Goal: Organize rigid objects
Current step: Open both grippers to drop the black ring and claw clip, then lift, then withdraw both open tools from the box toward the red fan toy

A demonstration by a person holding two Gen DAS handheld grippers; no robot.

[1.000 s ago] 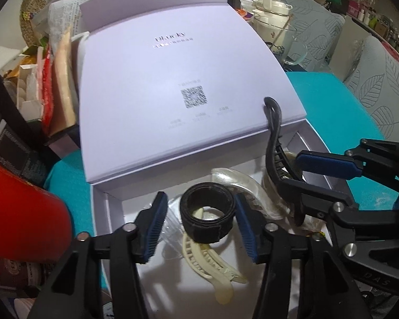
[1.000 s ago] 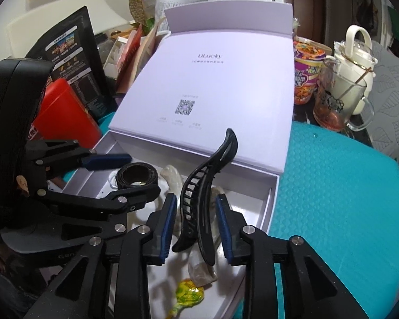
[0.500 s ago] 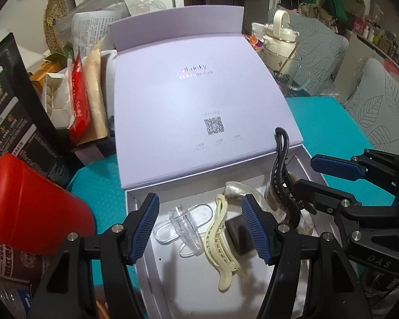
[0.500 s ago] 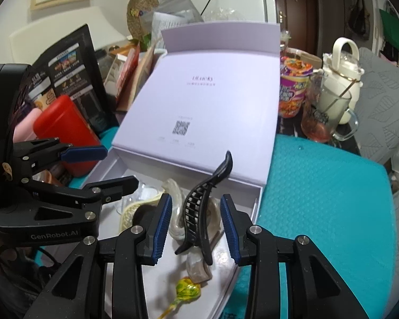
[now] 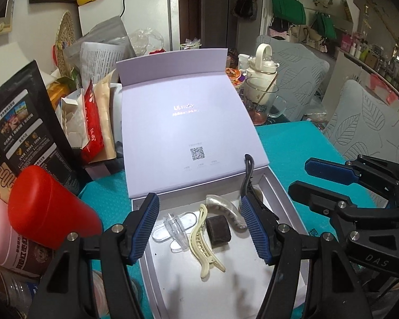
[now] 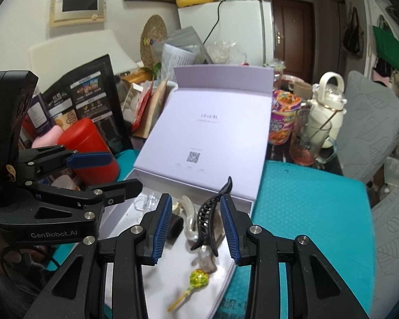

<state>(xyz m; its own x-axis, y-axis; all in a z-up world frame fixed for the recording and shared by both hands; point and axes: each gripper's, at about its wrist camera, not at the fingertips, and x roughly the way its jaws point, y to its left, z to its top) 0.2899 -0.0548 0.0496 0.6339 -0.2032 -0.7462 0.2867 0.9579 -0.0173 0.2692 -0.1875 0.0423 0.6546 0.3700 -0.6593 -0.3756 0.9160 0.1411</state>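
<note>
An open pale lilac box lies on the teal table, its lid tilted back. Inside lie a cream hair claw, a clear clip, a black band, a pearly clip, a black hair claw standing on end, and a lollipop. My left gripper is open above the box, holding nothing. My right gripper is open, its pads either side of the black claw without touching it.
A red container lies left of the box, with black snack bags and packets behind it. A glass mug, a white kettle and a noodle cup stand behind right. The teal mat extends right.
Both grippers have pulled back and up from the box. The left one let go of the black band, which now lies in the box. The right jaws opened wider around the black claw.
</note>
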